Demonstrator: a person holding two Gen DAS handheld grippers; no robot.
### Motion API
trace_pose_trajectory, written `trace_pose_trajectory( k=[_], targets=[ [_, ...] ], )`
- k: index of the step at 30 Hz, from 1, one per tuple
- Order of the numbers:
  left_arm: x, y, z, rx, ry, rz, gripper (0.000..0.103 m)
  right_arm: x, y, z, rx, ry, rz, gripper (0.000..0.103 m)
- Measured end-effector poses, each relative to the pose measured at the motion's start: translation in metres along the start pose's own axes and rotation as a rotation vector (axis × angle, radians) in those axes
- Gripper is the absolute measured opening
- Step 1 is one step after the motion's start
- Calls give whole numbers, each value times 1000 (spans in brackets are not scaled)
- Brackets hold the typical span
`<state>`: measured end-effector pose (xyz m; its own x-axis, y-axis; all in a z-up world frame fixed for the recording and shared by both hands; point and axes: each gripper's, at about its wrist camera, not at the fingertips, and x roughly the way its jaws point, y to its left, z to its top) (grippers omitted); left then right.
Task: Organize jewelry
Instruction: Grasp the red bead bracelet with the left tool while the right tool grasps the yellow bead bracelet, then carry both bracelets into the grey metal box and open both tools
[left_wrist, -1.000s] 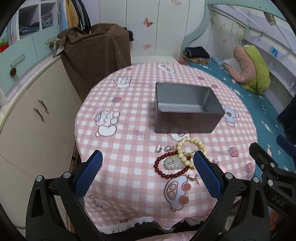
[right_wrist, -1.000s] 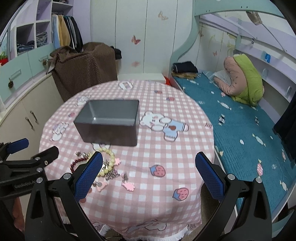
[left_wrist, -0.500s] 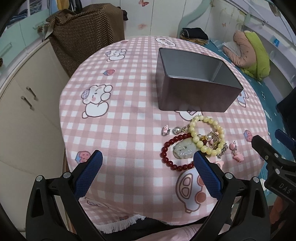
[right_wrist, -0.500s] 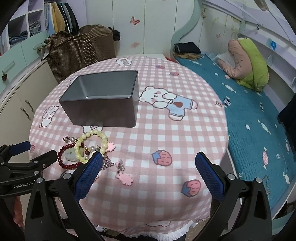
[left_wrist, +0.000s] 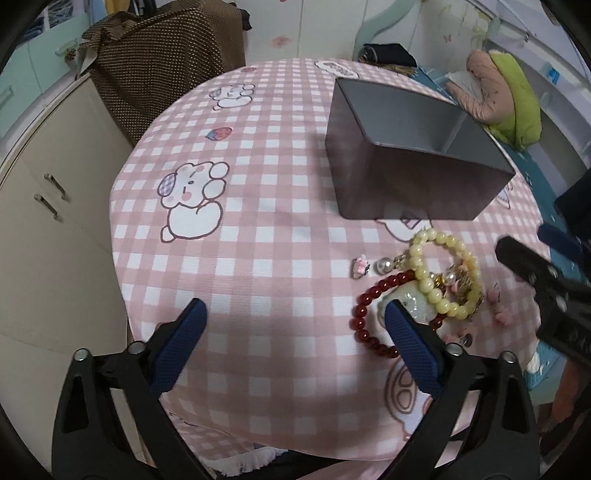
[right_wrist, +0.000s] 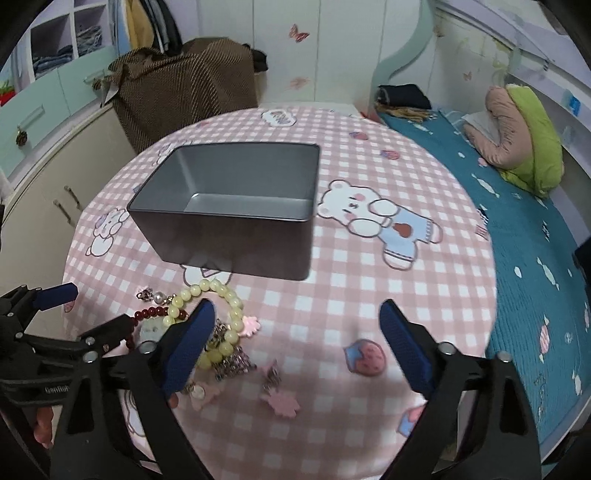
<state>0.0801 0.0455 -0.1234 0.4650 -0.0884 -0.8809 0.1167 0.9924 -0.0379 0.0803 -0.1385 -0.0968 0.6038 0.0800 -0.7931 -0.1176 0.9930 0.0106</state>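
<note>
Since a second ago both tools have dropped closer to the round table under its pink checked cloth (left_wrist: 258, 258), and everything looms larger. The grey rectangular metal tin (right_wrist: 236, 206) lies ahead of the right gripper (right_wrist: 295, 325), long axis crosswise. Both the right gripper's jaws and the left gripper's (left_wrist: 295, 321) are wide but closing, with only cloth between them. The cream bead bracelet (left_wrist: 439, 273) overlaps the dark red bead bracelet (left_wrist: 369, 314) at the left gripper's right finger (left_wrist: 410, 343). Lettering on the left tool is partly readable: "Gen".

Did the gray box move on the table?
No. The gray box sits just above the same half-hidden bear print on the tablecloth; only the cameras came closer.
</note>
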Motion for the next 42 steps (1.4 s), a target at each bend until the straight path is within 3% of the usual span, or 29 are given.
trace_pose_trajectory(
  k=[1, 6, 11, 15, 16, 18, 19, 22, 23, 28, 32, 38, 42],
  targets=[
    [3, 1, 0, 1, 13, -9, 78, 3, 2, 2, -8, 7, 3, 81],
    [7, -3, 3, 51, 13, -6, 78, 18, 15, 9, -67, 43, 43, 72],
    [7, -8, 1, 92, -7, -17, 70, 39, 25, 10, -106, 121, 68, 47],
    [5, -8, -2, 118, -11, -31, 70, 43, 29, 7, -125, 144, 96, 38],
    [4, -9, -3, 128, -13, -35, 70, 43, 29, 7, -129, 145, 83, 31],
    [2, -10, -7, 151, -30, -41, 59, 42, 29, 6, -139, 142, 81, 19],
    [0, -11, -8, 155, -38, -50, 45, 42, 27, 5, -132, 143, 79, 10],
    [-1, -13, -8, 168, -48, -69, 12, 41, 20, 5, -98, 144, 108, 9],
    [0, -13, -8, 165, -47, -83, 8, 41, 19, 5, -92, 138, 112, 9],
    [-3, -5, -3, 77, -41, -172, 8, 22, 13, 13, -67, 84, 138, 9],
    [-19, -4, 4, 43, -86, -246, 8, 7, 9, 18, -53, 47, 150, 9],
    [-48, -20, 13, 73, -165, -343, 8, -20, 4, 26, -34, -25, 159, 9],
    [-60, -29, 20, 82, -207, -355, 8, -34, -3, 25, -23, -68, 146, 9]
  ],
)
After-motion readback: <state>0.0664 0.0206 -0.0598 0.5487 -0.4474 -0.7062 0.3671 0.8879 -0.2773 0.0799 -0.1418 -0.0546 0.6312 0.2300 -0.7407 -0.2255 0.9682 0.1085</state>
